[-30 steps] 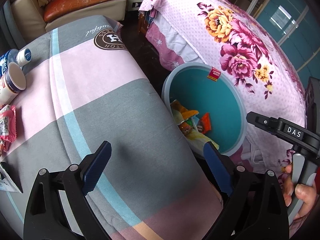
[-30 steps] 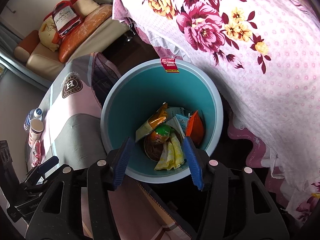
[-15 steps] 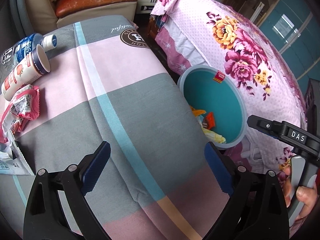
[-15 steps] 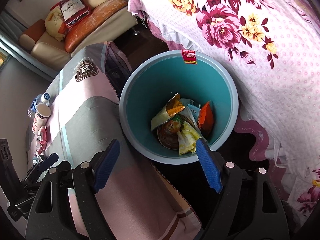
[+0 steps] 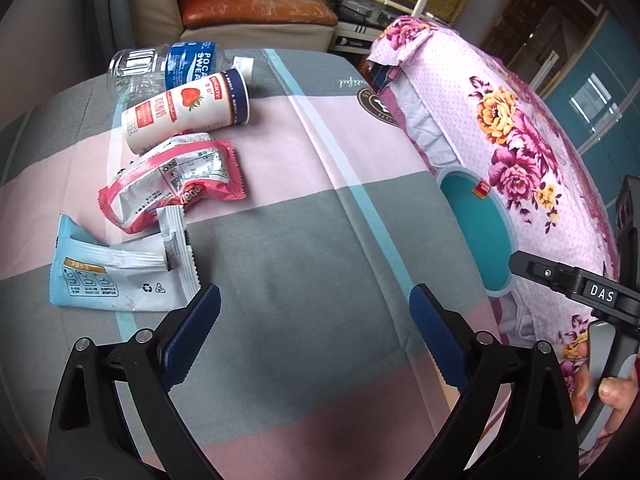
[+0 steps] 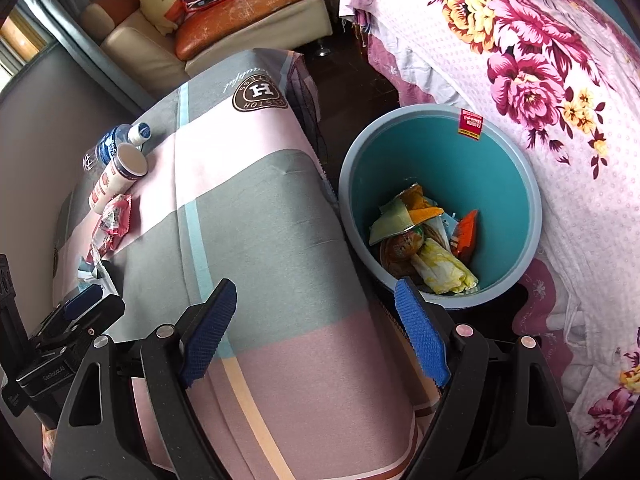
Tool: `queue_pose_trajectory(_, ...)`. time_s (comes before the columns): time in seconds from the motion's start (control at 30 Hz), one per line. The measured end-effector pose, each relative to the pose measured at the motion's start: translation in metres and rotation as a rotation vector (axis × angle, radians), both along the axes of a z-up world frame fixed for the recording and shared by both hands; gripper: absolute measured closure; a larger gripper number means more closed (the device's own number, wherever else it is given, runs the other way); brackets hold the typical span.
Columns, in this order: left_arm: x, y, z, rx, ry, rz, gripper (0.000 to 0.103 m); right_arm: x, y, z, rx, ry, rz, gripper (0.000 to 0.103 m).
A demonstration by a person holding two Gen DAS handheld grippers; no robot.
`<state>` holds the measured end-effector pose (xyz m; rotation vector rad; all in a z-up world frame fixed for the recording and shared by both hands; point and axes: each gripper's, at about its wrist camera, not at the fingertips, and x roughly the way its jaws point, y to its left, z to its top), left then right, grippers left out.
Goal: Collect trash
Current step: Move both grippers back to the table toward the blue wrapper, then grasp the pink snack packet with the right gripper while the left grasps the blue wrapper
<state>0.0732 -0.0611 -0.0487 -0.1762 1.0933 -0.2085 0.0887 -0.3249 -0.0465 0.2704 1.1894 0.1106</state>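
Note:
On the checked cloth-covered table (image 5: 320,240) lie a clear blue-label bottle (image 5: 168,68), a strawberry drink bottle (image 5: 188,110), a pink wrapper (image 5: 176,180) and a light-blue wrapper (image 5: 116,272). My left gripper (image 5: 314,328) is open and empty, just right of the blue wrapper. The teal bin (image 6: 440,204) beside the table holds several wrappers (image 6: 424,248). My right gripper (image 6: 314,328) is open and empty above the table's edge, left of the bin. The bin also shows in the left wrist view (image 5: 480,224).
A flowered pink bedspread (image 6: 540,60) rises right behind the bin. A sofa (image 6: 240,12) with cushions stands beyond the table's far end. The right gripper's handle and hand (image 5: 600,340) show at the right of the left wrist view.
My left gripper has swung left from the bin toward the trash on the table. My right gripper has drawn back from over the bin to the table's edge and opened wider.

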Motion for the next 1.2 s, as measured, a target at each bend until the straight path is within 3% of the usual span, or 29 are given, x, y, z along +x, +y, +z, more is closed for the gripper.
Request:
queue_pose_trajectory(0.27, -0.013, 0.076, 0.006, 0.006, -0.033, 0.112, 0.007, 0.007, 0.069, 0.006, -0.031, 0.009, 0.116, 0.025)
queue_pose_trajectory(0.6, -0.018, 0.154, -0.012, 0.036, -0.007, 0.213, 0.005, 0.031, 0.141, 0.002, -0.033, 0.041, 0.222, 0.025)
queue_pose_trajectory(1.2, 0.004, 0.174, -0.036, 0.044, -0.007, 0.107, 0.004, 0.092, 0.234, -0.017, 0.026, 0.034, 0.337, 0.025)
